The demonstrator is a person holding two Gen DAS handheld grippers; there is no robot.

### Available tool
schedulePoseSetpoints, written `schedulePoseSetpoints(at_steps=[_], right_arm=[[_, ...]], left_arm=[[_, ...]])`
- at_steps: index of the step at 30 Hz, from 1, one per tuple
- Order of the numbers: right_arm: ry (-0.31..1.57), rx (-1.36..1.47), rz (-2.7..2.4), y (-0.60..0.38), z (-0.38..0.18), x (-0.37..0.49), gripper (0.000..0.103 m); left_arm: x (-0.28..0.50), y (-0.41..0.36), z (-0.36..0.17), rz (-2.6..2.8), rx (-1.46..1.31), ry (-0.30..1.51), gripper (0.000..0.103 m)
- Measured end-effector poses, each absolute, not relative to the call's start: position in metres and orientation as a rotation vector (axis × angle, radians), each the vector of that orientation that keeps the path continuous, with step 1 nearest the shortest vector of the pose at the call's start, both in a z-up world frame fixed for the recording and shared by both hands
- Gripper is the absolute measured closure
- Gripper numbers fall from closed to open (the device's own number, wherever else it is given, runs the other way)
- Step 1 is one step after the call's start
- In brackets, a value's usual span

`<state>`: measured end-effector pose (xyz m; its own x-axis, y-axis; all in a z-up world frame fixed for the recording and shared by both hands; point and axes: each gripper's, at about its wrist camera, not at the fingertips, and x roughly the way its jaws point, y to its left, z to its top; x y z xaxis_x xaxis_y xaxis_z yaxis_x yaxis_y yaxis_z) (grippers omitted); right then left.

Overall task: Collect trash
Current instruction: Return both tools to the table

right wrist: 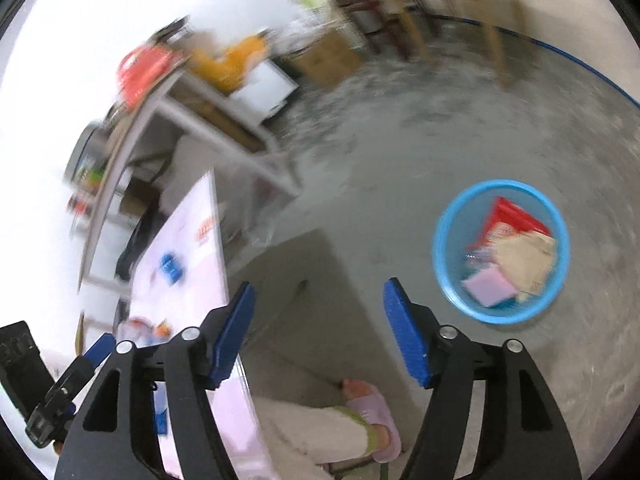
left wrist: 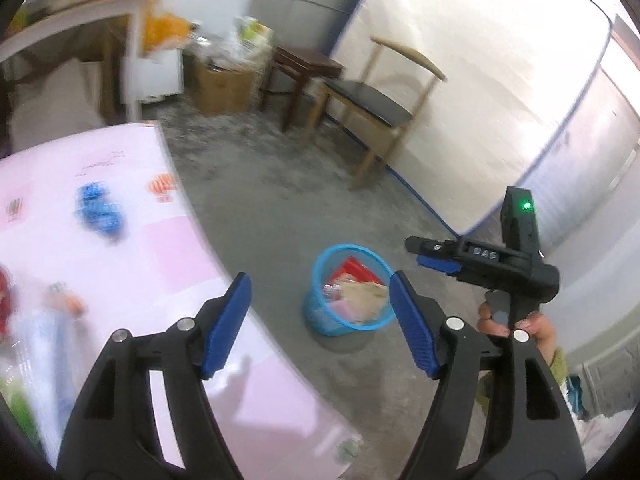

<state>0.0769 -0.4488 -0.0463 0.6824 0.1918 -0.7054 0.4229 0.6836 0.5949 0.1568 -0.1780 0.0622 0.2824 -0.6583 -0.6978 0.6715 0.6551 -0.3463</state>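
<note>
A blue trash basket stands on the concrete floor, holding red, tan and pink wrappers; the right wrist view shows the basket from above. My left gripper hangs open over the edge of the pink table, nothing between its blue pads. My right gripper is open too, empty, above the floor beside the table. In the left wrist view the right gripper shows side-on near the basket, held by a hand. A crumpled blue wrapper and a blurred bottle lie on the table.
A wooden chair, a dark stool and a cardboard box stand along the far wall. A second table with clutter is at the back left. A person's slippered foot rests on the floor below my right gripper.
</note>
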Motion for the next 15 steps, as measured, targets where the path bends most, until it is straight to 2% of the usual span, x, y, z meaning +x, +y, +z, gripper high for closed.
schedulePoseSetpoints(at_steps=[9,15], right_arm=[[0.902,0.68,0.094,-0.344,-0.011,0.157,0.032],[0.947,0.573,0.198,-0.279,0.003,0.212,0.032]], left_arm=[[0.156,-0.039,0.081,-0.69,-0.086,0.849,0.033],[0.147,0.031,0.07,-0.587,-0.168,0.826,0.032]])
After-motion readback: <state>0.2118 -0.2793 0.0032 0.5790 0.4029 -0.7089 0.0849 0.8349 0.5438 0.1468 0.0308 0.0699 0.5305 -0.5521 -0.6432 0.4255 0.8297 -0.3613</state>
